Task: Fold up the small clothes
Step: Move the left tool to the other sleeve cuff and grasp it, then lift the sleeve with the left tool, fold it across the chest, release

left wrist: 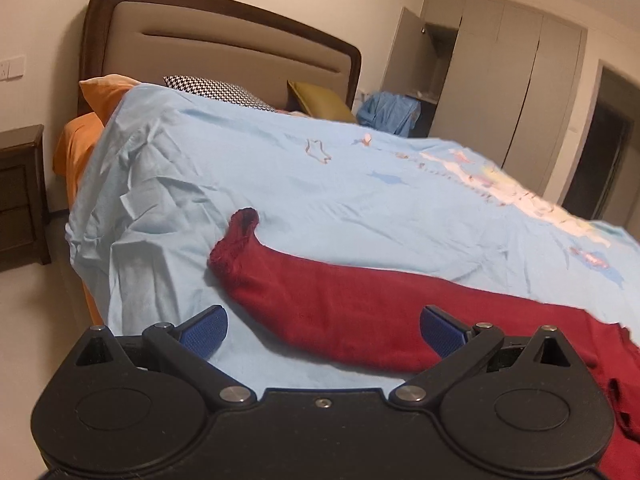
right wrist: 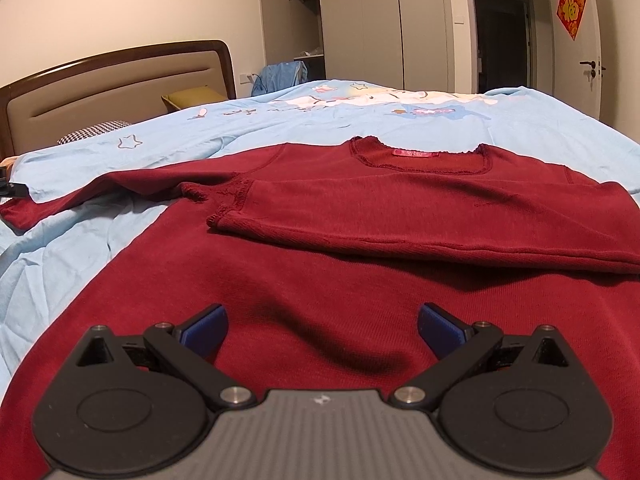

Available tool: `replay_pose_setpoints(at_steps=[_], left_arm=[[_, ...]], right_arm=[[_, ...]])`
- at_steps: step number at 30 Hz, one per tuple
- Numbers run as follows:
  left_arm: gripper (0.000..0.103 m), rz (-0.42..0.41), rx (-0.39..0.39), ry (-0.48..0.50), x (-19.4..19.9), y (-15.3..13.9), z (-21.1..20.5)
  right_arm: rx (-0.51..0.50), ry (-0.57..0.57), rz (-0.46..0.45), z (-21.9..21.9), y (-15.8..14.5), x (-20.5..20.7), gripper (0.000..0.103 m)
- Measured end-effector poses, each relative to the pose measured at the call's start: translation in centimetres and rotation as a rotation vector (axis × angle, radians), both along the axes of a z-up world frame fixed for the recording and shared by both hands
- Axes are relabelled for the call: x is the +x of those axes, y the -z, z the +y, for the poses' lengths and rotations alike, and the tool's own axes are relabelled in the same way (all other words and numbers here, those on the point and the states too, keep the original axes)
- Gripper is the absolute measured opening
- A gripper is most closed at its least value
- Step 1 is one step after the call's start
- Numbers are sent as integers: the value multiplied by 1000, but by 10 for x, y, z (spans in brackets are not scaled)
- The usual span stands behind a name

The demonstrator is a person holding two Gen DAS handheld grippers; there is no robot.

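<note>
Right, I'm looking across a bed covered by a light blue sheet, wrinkled near its edge and printed with stars and cartoon figures toward the far side. On it lies the dark red long-sleeved top, spread flat with its neckline and pink label away from me. One sleeve is folded across the chest, its cuff lying about mid-body; the other sleeve stretches out over the sheet toward the bed's edge, cuff curled up at the end.

My left gripper sits low over that outstretched sleeve, jaws spread wide with the sleeve between and below the blue pads, holding nothing. My right gripper hovers over the lower body of the top, jaws likewise wide apart and empty.

At the head of the bed I see a padded headboard framed in dark wood, with an orange pillow, a black-and-white checked pillow and an olive cushion. A dark nightstand stands beside the bed. Beyond is a grey wardrobe with one door open, a bundle of blue cloth near it, a dark doorway, and a red decoration on a door
</note>
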State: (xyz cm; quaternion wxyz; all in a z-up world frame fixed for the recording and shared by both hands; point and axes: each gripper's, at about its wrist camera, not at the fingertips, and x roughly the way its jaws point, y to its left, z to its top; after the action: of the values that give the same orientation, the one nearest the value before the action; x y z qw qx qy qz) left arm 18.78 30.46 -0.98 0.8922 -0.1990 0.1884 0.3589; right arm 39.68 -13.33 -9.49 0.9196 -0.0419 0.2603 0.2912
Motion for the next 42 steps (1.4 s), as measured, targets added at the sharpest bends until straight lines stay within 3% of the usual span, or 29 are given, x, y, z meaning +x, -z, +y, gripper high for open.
replay_pose_setpoints(at_steps=[3, 6, 14, 17, 19, 21, 22, 24, 26, 30, 36, 42], left_arm=[[102, 14, -51, 12, 12, 4, 9], [102, -32, -137, 18, 19, 9, 14], [101, -84, -198, -128, 32, 13, 23], [86, -78, -167, -210, 36, 13, 24], [70, -82, -137, -232, 36, 13, 23], [43, -77, -121, -245, 35, 13, 22], [37, -79, -119, -252, 35, 14, 23], [14, -100, -130, -262, 31, 15, 26], [7, -118, -128, -263, 28, 14, 27], [4, -151, -65, -218, 27, 7, 22], [3, -185, 39, -132, 38, -17, 10], [3, -209, 173, 16, 67, -54, -31]], right_arm=[[1, -1, 1, 0, 0, 0, 103], [6, -2, 3, -1, 1, 1, 103], [16, -3, 1, -2, 2, 1, 103], [19, -3, -1, -3, 3, 1, 103], [19, -3, -1, -3, 3, 1, 103], [20, -3, -1, -3, 3, 1, 103], [20, -3, -2, -3, 3, 1, 103], [21, -3, -1, -3, 3, 1, 103], [23, -3, -1, -3, 2, 1, 103], [48, -9, 20, -8, -2, 0, 103], [323, -42, 149, -56, -22, -9, 103], [284, 38, 57, -95, -34, -34, 103]])
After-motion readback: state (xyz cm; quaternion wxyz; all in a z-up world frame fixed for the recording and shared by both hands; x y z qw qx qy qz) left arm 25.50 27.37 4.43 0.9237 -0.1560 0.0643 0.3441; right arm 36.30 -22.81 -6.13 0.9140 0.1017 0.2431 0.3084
